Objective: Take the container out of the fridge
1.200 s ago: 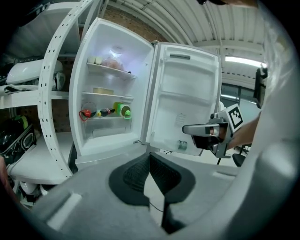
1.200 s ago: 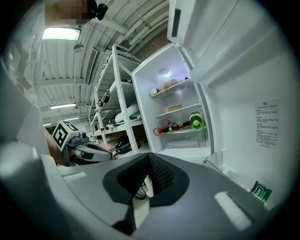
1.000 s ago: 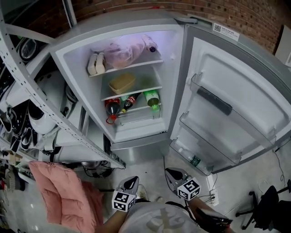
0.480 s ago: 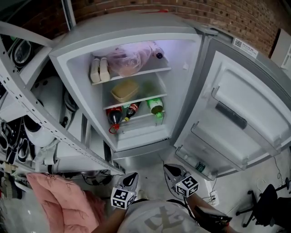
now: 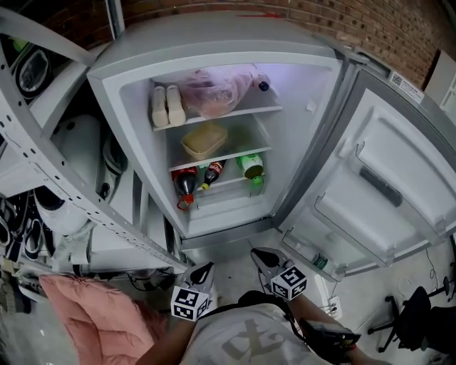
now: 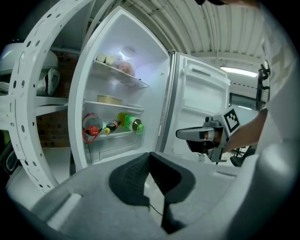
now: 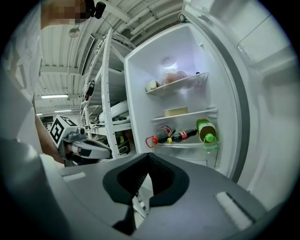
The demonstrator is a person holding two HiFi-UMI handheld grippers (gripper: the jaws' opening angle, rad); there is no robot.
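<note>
From here I read: fridge (image 5: 214, 36) shell matt grey, liner (image 5: 305, 139) glossy white plastic. Container (image 5: 204, 140) matt beige plastic. Bag (image 5: 214, 91) thin crinkly translucent film. Wall (image 5: 320, 18) rough brick. Rack (image 6: 22, 122) white-painted perforated metal. Cloth (image 5: 100, 321) pink, quilted.

1. The left gripper (image 5: 204, 271) is held low and close to the body, pointing forward. Its jaws are pressed fully together with nothing between them.
2. Same deal for the right gripper (image 5: 261, 255): jaws closed tight, empty, and reaching a touch further ahead than the left.
3. The two sit side by side, near each other but apart.
4. The left forearm (image 5: 166, 348) and right forearm (image 5: 315, 322) come in from the bottom edge of the head view.
</note>
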